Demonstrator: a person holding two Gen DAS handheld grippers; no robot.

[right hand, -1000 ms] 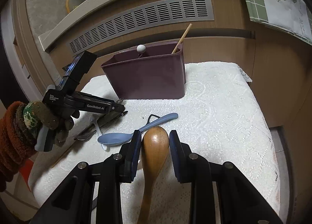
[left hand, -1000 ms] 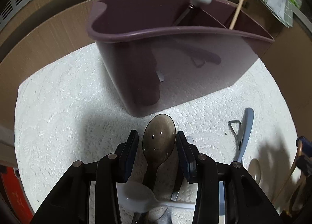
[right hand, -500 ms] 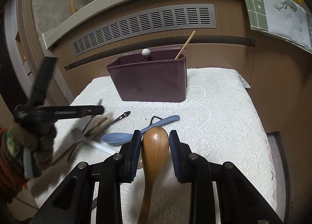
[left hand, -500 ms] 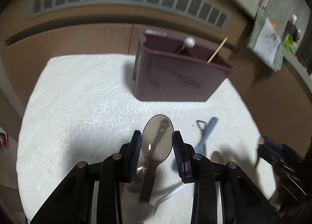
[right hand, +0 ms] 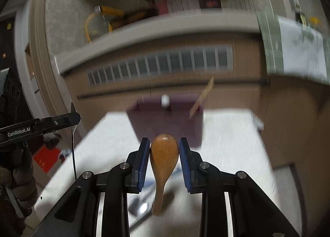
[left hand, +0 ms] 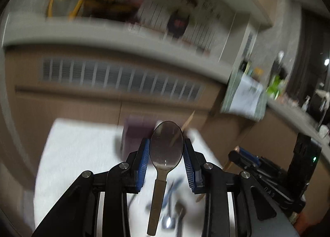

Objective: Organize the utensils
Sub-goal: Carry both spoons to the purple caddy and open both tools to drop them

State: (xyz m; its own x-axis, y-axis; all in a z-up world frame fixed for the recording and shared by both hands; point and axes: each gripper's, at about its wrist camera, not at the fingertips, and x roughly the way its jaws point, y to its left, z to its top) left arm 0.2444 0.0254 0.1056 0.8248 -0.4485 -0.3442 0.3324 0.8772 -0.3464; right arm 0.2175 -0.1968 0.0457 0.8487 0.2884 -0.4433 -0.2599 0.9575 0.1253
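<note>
Left hand-held gripper [left hand: 166, 155]: blue pads clamped on the bowl of a translucent smoky-grey plastic spoon [left hand: 166, 150], handle hanging toward the camera, lifted clear of the white lace-covered tabletop [left hand: 82, 150]. Jaws closed in on it during the last second.

Right hand-held gripper [right hand: 164, 154]: pads gripping the bowl of a brown wooden spoon [right hand: 164, 155], also off the cloth.

Dark purple plastic utensil caddy [right hand: 165, 119] stands at the tabletop's far edge, a wooden stick [right hand: 203, 97] leaning in its right end. Loose utensils [left hand: 173, 208], blurred, lie near the near edge.
</note>
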